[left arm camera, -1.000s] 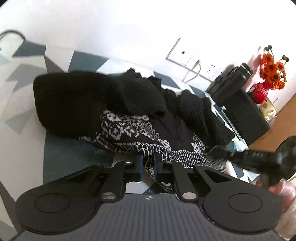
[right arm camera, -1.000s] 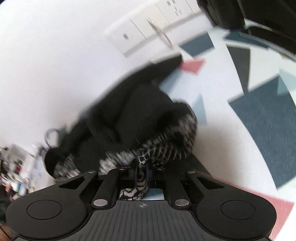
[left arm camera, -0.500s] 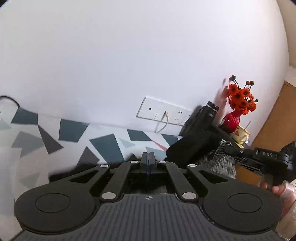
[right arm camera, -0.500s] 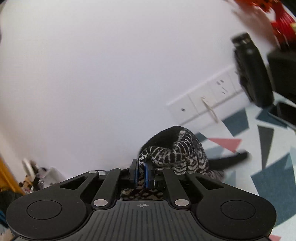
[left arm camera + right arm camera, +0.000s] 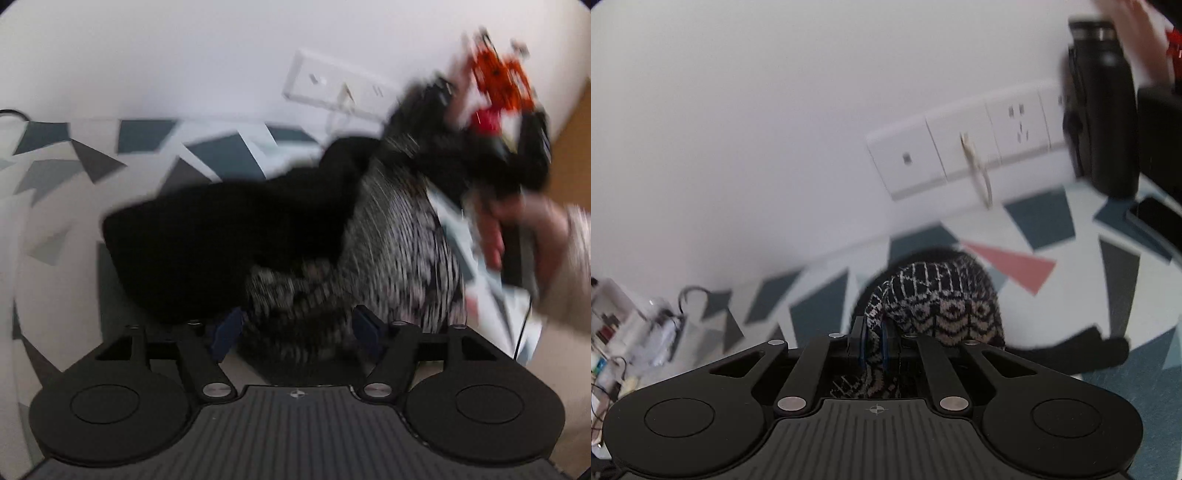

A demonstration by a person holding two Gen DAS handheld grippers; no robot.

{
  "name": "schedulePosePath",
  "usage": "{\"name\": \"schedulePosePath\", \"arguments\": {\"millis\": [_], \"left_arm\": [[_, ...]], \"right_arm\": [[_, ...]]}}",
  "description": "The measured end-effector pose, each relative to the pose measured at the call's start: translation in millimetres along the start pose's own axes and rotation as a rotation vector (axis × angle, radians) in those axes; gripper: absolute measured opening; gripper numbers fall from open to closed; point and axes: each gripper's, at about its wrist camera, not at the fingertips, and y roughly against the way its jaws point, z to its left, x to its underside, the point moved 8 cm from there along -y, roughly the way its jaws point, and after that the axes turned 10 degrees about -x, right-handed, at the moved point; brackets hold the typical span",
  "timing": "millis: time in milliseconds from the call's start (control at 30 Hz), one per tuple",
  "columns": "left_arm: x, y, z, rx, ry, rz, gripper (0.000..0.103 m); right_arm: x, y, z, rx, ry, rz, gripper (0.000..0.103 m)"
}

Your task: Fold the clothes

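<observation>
A black sweater [image 5: 229, 236] with a black-and-white patterned band lies partly lifted over a surface [image 5: 51, 192] covered in grey, blue and white triangles. The right tongs [image 5: 873, 345] are pinched shut on a fold of the patterned knit, holding it up off the surface. The left tongs [image 5: 295, 328] have just been opening; their jaws now stand wide, with the patterned cloth between them but not pressed. The person's right hand [image 5: 524, 229] shows blurred at the right.

With only one grip left, the heavy knit could sag and bunch, spoiling the fold line.

The left side of the surface lies open for spreading. To the right, a black bottle [image 5: 1104, 110], a phone [image 5: 1152, 218] and orange flowers [image 5: 498, 77] crowd the wall, which carries sockets [image 5: 964, 147].
</observation>
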Motion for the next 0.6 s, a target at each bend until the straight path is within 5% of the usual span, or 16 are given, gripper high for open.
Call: {"name": "schedulePosePath", "arguments": {"millis": [100,200,233,267,333,467,600], "left_arm": [[9.4,-21.9,0.7,-0.017,0.023,0.052,0.069],[7.3,-34.9,7.8,0.017,0.137,0.064,0.068],[5.5,-37.4,9.5,0.031,0.168,0.062,0.059],[3.1,-37.5,9.7,0.049,0.183,0.055,0.038],[-2.3,-32.5,9.3,0.06,0.19,0.03,0.018],[-18.3,-10.5,12.4,0.055,0.232,-0.062,0.009],[-31.3,4.7,16.9,0.063,0.273,-0.113,0.009]], "right_arm": [[14.3,-6.8,-5.7,0.012,-0.008,0.033,0.01],[22.5,4.5,-5.7,-0.016,-0.043,0.029,0.029],[24.8,10.4,-4.5,-0.025,-0.046,0.031,0.037],[27.7,17.6,-3.0,-0.029,-0.04,0.033,0.042],[31.5,39.6,0.4,-0.039,-0.016,0.019,0.056],[44.3,85.0,-10.9,-0.004,0.011,-0.021,0.057],[80.0,99.9,-29.0,0.042,0.002,0.06,0.057]]}}
